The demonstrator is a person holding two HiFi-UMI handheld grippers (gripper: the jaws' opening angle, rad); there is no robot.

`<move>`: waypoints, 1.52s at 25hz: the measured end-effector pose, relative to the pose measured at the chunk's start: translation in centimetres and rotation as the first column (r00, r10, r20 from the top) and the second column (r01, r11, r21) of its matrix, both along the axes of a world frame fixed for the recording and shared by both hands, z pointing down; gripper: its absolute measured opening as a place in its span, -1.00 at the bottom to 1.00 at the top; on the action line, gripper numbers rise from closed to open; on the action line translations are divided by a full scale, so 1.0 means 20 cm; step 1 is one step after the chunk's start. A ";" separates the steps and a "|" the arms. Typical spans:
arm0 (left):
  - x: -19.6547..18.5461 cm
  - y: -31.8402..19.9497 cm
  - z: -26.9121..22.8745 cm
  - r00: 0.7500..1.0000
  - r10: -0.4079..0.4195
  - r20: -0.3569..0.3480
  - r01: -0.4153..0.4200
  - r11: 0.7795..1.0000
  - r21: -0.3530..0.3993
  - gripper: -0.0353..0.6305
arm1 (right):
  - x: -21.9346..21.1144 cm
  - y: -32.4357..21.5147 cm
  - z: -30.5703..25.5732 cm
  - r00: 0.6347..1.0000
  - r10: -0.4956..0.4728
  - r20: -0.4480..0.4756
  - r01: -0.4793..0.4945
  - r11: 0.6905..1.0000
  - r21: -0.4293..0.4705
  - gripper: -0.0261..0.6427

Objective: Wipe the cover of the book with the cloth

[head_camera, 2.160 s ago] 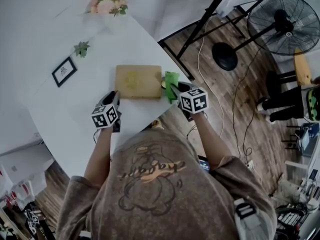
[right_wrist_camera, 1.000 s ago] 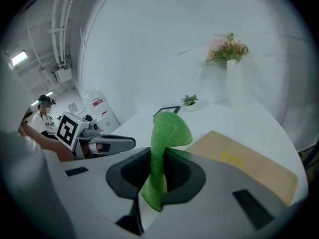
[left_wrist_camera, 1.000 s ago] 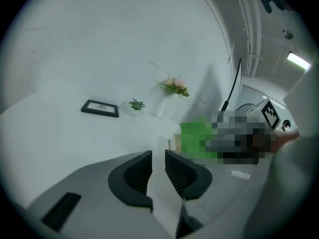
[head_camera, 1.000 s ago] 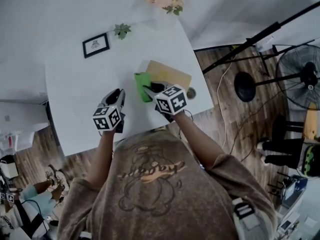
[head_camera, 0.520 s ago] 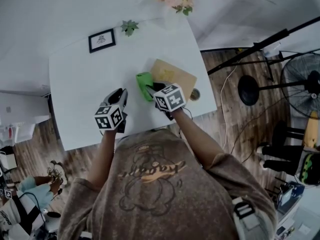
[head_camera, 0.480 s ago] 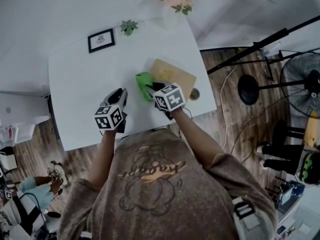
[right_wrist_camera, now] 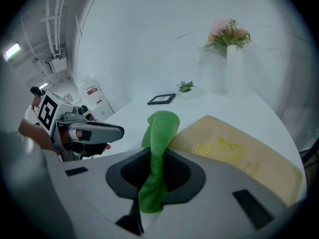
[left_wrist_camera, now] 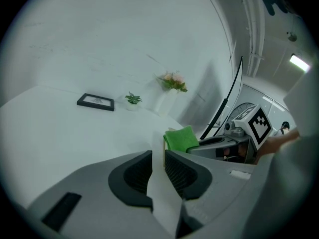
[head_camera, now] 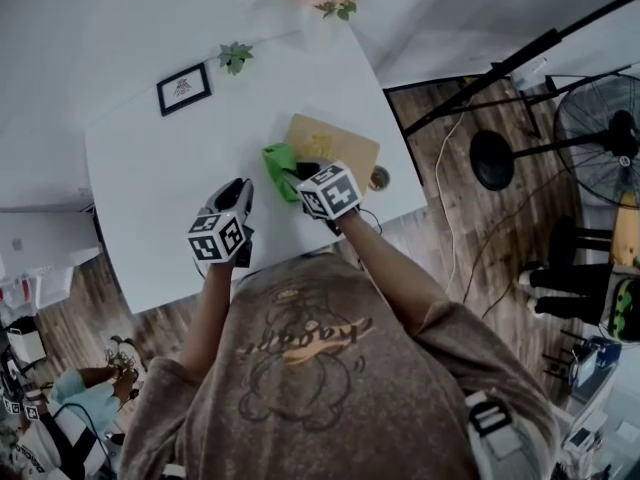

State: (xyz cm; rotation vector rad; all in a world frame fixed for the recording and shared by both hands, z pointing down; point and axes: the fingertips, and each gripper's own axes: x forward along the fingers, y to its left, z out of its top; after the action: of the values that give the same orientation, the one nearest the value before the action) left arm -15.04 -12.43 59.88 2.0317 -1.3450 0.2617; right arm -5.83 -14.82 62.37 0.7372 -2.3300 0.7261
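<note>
Right tool point(right_wrist_camera: 153, 176) tilts downward, pinching cloth point(right_wrist_camera: 160, 128) by book point(right_wrist_camera: 234, 148).

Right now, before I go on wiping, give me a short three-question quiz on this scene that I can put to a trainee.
1. Which gripper pinches the green cloth?
2. True or false: the left gripper holds nothing.
3. Pick one: the book lies on A the floor, B the white table, C a chair.

Key: 1 the right gripper; 2 true; 3 B.
</note>
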 end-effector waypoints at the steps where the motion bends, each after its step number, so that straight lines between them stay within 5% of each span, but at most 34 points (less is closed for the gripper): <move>1: 0.01 0.00 0.00 1.000 0.006 -0.001 -0.006 1.000 0.000 -0.65 | 0.02 0.00 0.00 1.000 0.005 0.000 -0.005 1.000 0.000 -0.73; 11: 0.22 -0.01 0.02 0.992 0.126 0.015 -0.126 0.992 -0.009 -0.66 | 0.30 0.03 0.00 0.993 0.119 0.011 -0.119 0.993 0.002 -0.73; 22: 0.53 0.01 -0.06 0.950 0.310 0.048 -0.311 0.950 0.034 -0.66 | 0.70 0.14 -0.01 0.971 0.237 0.014 -0.237 0.971 0.008 -0.73; 38: 0.66 0.01 -0.07 0.929 0.366 0.046 -0.368 0.929 0.036 -0.66 | 1.07 0.27 -0.03 0.932 0.362 0.001 -0.362 0.931 0.046 -0.73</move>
State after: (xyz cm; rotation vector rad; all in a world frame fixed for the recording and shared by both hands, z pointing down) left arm -1.93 -12.28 58.54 2.3195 -0.9889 0.4426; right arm 15.52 -9.40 61.79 1.2094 -2.2331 0.8249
